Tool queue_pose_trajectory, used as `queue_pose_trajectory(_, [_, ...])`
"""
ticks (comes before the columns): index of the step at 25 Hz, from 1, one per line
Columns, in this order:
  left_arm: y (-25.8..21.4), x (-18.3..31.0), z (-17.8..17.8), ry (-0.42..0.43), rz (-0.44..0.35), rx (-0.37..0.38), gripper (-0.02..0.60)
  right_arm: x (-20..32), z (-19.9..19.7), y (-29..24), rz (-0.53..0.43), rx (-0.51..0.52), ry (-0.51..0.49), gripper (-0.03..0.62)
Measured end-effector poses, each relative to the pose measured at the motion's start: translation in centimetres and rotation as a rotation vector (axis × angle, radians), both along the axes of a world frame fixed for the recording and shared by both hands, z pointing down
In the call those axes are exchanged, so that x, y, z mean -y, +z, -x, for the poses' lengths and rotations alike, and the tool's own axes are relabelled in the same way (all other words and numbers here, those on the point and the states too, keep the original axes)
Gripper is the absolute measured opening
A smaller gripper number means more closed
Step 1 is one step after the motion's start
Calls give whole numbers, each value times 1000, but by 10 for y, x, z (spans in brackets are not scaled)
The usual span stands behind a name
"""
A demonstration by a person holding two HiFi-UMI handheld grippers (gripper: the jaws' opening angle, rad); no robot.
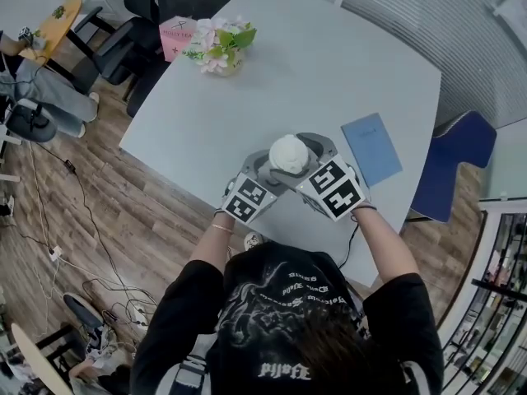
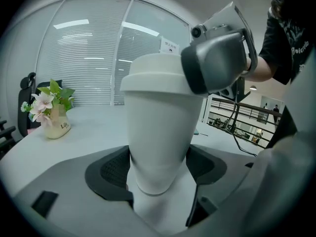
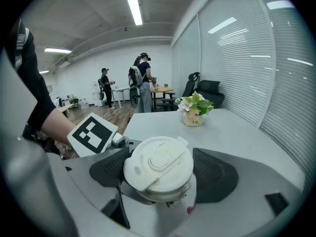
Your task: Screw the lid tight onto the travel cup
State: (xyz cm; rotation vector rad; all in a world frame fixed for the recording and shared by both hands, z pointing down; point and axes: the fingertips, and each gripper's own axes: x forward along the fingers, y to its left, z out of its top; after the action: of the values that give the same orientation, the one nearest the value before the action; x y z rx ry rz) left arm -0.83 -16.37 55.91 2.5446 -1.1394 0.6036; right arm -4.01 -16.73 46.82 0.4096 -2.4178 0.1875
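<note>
White plastic is seen throughout the task's things: one travel cup (image 2: 158, 132) and one lid (image 3: 158, 164), the lid seated on the cup's wide mouth. Two grippers are counted. The left gripper (image 2: 158, 174) is closed on the cup's narrow lower body, with a dark pad pressed against each side. The right gripper (image 3: 163, 172) is clamped around the rim of the lid, its jaws set wide with the lid between them. The cup is held between the two grippers over the near part of one pale grey table (image 1: 329, 64), close to the person's chest; whether its base rests on the table cannot be told. Its long axis is kept roughly upright, narrow base down and wide mouth up, so that the lid's flat top is turned towards the head camera. Elsewhere on the table, well apart from the cup, one pot of flowers (image 1: 221, 48), one pink box (image 1: 176, 36) just beside it, and one blue notebook (image 1: 371, 148) are counted.
</note>
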Motion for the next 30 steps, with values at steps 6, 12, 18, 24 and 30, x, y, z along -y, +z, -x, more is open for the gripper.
queue_pose_trajectory(6, [0,-2,0,-63,-13,-16,371,6,-5,1,27,13,215,407])
queue_pose_trajectory(12, [1,-3,1,-71,-9,-10,368,8,-7,1,39,24,327,411])
queue_pose_trajectory(18, [2,-2,1,-64,10,2,368,11,-5,-14,303,181,251,458])
queue_pose_trajectory(24, [2,-1,1,-54,14,10,368,13,-6,-50,227,200,-2,458])
queue_pose_trajectory(30, [1,-3,2,-18,25,24,368,-10,-8,-63,-34,-60,-523,426])
